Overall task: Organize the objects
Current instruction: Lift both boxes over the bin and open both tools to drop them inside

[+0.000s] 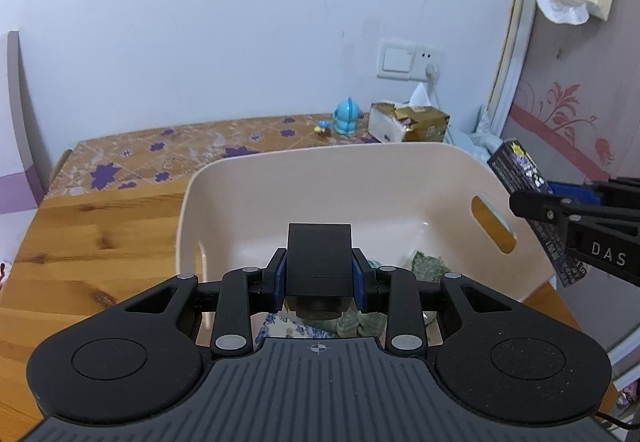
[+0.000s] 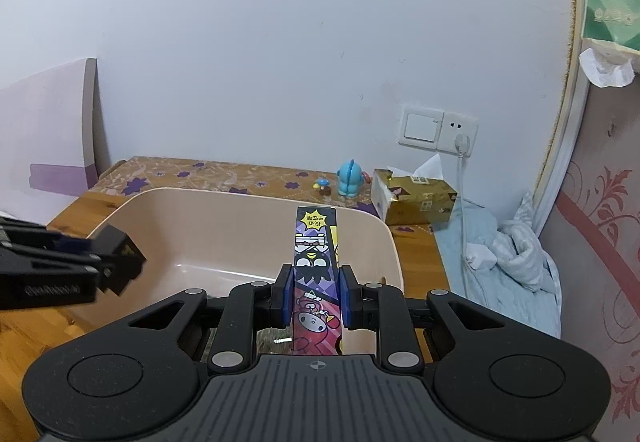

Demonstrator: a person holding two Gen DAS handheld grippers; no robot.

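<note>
Beige plastic, the handled storage bin (image 1: 304, 182) sits on the wooden table (image 1: 92, 242), some cloth items already in its bottom. The left gripper (image 1: 319, 274) is clenched on a small black box (image 1: 319, 254) above the bin's interior; the right gripper (image 2: 316, 296) clamps a slim cartoon-printed carton (image 2: 316, 270) over the rim. The step in hand looks like delivery; next, each load likely needs lowering inside before release.
</note>
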